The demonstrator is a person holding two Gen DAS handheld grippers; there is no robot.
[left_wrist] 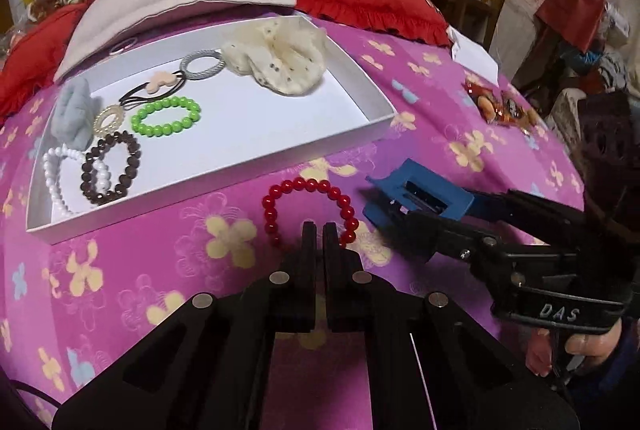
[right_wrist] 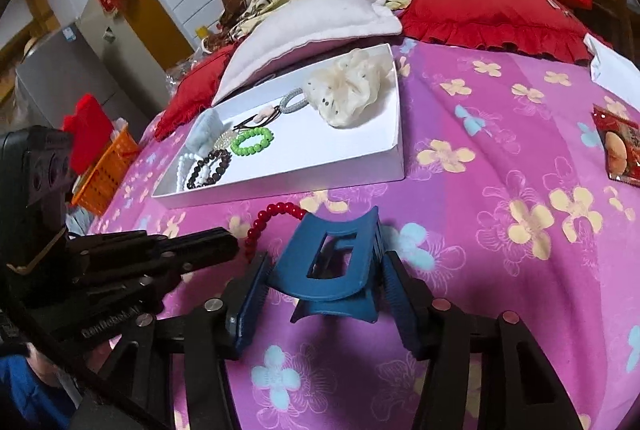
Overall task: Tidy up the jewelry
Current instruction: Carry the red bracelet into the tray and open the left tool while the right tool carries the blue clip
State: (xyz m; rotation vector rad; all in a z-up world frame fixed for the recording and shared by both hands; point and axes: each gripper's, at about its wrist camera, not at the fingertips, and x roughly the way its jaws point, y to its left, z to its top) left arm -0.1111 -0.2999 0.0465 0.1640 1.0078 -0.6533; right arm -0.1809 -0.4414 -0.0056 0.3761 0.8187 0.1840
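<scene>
Left gripper (left_wrist: 319, 230) jaws closed (right gripper (right_wrist: 326, 284) clamped).

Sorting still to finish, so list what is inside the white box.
Inside the white box: cream scrunchie, grey ring tie, black tie with peach charm, green, brown and white bracelets, pearl ring, pale-blue fabric piece. Anything beneath them is hidden.

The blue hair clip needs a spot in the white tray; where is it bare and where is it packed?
In the white tray, the bare floor lies at the near right, bordered by the green bracelet, the cream scrunchie and the front rim. The left end is crowded: white bracelet, brown bracelet, grey-blue piece overlap. The blue hair clip sits in the right claw.
</scene>
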